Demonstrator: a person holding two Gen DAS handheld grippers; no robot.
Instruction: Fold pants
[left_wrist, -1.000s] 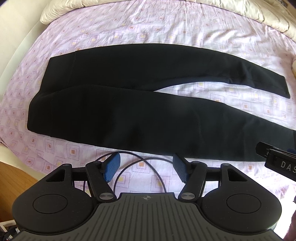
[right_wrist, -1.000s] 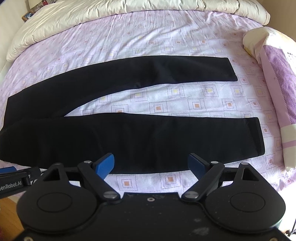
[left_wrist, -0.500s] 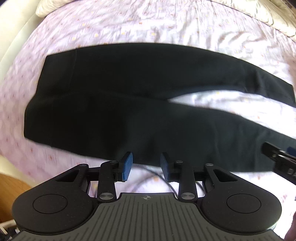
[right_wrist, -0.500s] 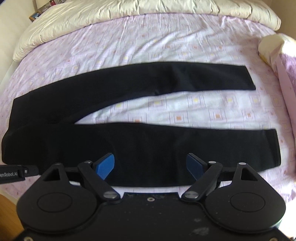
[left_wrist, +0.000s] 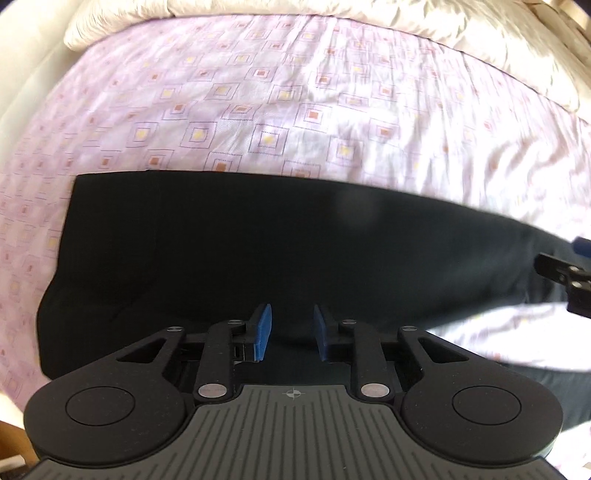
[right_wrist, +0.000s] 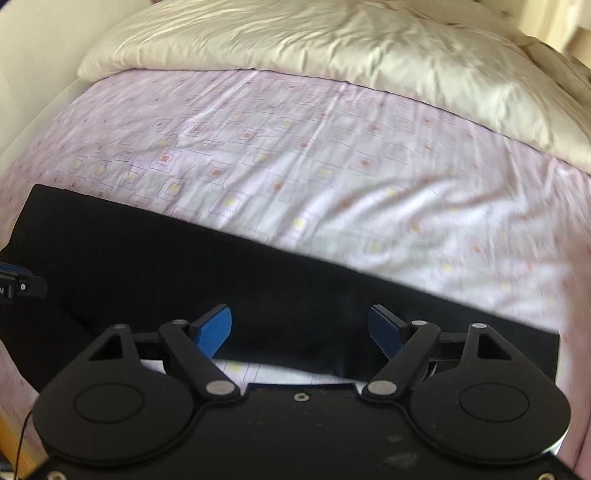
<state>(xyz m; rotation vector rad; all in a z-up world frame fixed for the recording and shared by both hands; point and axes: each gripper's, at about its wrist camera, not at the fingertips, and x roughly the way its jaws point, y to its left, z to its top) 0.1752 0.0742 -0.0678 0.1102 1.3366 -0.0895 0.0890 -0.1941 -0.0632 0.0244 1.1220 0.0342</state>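
Observation:
Black pants (left_wrist: 258, 240) lie flat on the bed, waist to the left and legs running right. My left gripper (left_wrist: 291, 321) hovers over the upper part near the waist. Its jaws are closing to a narrow gap, with only dark cloth showing behind the blue pads (left_wrist: 263, 330), not pinched. In the right wrist view my right gripper (right_wrist: 301, 321) hangs over the far leg of the pants (right_wrist: 184, 266). Its jaws stand wide and are closing slightly, with nothing between them. Each gripper shows at the edge of the other's view: the right gripper (left_wrist: 565, 273), the left gripper (right_wrist: 18, 286).
A pink sheet (left_wrist: 258, 92) with square prints covers the bed beyond the pants. A cream duvet (right_wrist: 295, 37) is bunched along the far side. The bed's pale side rail (right_wrist: 33, 74) runs along the left.
Both grippers have moved forward from the bed's near edge to over the pants. The left jaws have narrowed a lot. The right gripper has rolled and its jaws narrowed slightly.

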